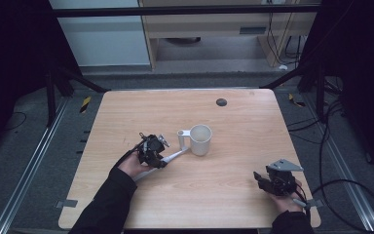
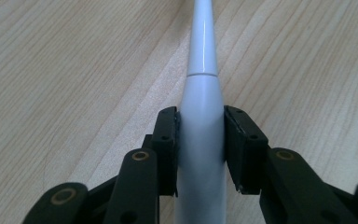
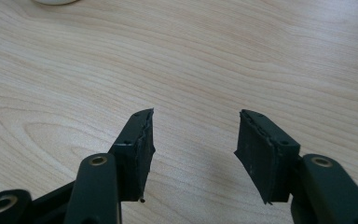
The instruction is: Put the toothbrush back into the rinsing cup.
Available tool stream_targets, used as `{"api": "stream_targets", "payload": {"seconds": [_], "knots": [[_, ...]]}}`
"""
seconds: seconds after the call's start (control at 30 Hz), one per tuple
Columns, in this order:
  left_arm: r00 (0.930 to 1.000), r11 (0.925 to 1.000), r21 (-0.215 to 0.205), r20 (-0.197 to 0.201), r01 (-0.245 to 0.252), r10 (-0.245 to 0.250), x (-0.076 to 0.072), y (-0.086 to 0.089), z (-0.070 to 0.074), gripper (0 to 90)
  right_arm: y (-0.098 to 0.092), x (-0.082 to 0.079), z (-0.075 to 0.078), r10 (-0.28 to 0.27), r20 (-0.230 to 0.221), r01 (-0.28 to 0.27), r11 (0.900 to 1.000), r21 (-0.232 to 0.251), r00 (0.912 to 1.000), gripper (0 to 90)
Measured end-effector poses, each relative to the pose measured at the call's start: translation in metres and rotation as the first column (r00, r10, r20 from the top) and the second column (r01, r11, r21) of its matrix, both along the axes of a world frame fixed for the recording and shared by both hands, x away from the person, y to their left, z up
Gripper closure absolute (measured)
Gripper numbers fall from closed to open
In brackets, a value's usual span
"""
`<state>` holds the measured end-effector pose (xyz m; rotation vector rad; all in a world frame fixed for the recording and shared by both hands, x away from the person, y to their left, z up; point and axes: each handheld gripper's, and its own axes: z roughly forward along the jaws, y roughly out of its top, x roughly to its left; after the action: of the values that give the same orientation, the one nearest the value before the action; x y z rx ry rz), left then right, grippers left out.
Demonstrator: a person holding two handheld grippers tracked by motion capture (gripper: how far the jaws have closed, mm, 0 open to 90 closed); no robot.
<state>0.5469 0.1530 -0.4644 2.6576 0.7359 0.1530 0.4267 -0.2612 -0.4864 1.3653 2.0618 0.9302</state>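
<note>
White stick lies on counter near mug, clamped by left tool; right tool is spread, w/ nothing between.

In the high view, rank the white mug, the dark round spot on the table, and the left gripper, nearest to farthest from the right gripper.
1. White mug, mid-table, up-left of the right gripper.
2. Left gripper, left of the mug.
3. Dark round spot, near the far edge.

On the wooden table, the left gripper grips a long white handle reaching toward a white mug, while the right gripper rests near the front right corner, well apart.
</note>
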Motion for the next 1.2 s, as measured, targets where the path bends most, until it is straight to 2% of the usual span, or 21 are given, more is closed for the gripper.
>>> {"api": "stream_targets", "payload": {"seconds": [0.17,0.43,0.63,0.83,0.9,1.0,1.1,1.2], "knots": [[0.9995,0.9997,-0.001,0.018,0.026,-0.026,-0.008,-0.001,0.010,66.0,0.000,-0.001,0.000,-0.001,0.000,0.001,1.000,0.001,1.0000,45.8],[0.9978,0.9990,-0.030,0.058,0.034,-0.032,-0.023,0.001,0.026,66.3,-0.001,-0.001,0.001,-0.002,0.005,0.002,1.000,-0.001,1.0000,45.9],[0.9974,0.9976,-0.064,0.069,0.024,-0.019,-0.030,0.006,0.035,66.4,-0.001,-0.001,0.001,-0.005,0.003,0.005,1.000,0.001,1.0000,45.9],[0.9942,0.9940,-0.110,0.107,0.002,0.010,-0.034,0.012,0.048,66.4,-0.001,-0.002,0.001,-0.004,0.008,0.004,1.000,0.001,1.0000,46.0],[0.9914,0.9911,-0.133,0.128,-0.008,0.025,-0.035,0.014,0.054,66.4,-0.002,-0.001,0.001,-0.003,0.008,0.003,1.000,0.003,1.0000,46.0],[0.9854,0.9824,-0.185,0.161,-0.025,0.056,-0.038,0.016,0.062,66.4,-0.001,-0.002,0.002,-0.005,0.010,0.005,1.000,0.004,0.9999,45.9],[0.9752,0.9708,-0.236,0.202,-0.042,0.091,-0.040,0.016,0.070,66.3,-0.001,-0.002,0.002,-0.004,0.013,0.004,1.000,0.003,0.9999,45.8],[0.9626,0.9560,-0.288,0.238,-0.057,0.129,-0.041,0.015,0.077,66.3,-0.001,-0.002,0.002,-0.007,0.009,0.006,1.000,0.008,0.9999,45.8]]}}
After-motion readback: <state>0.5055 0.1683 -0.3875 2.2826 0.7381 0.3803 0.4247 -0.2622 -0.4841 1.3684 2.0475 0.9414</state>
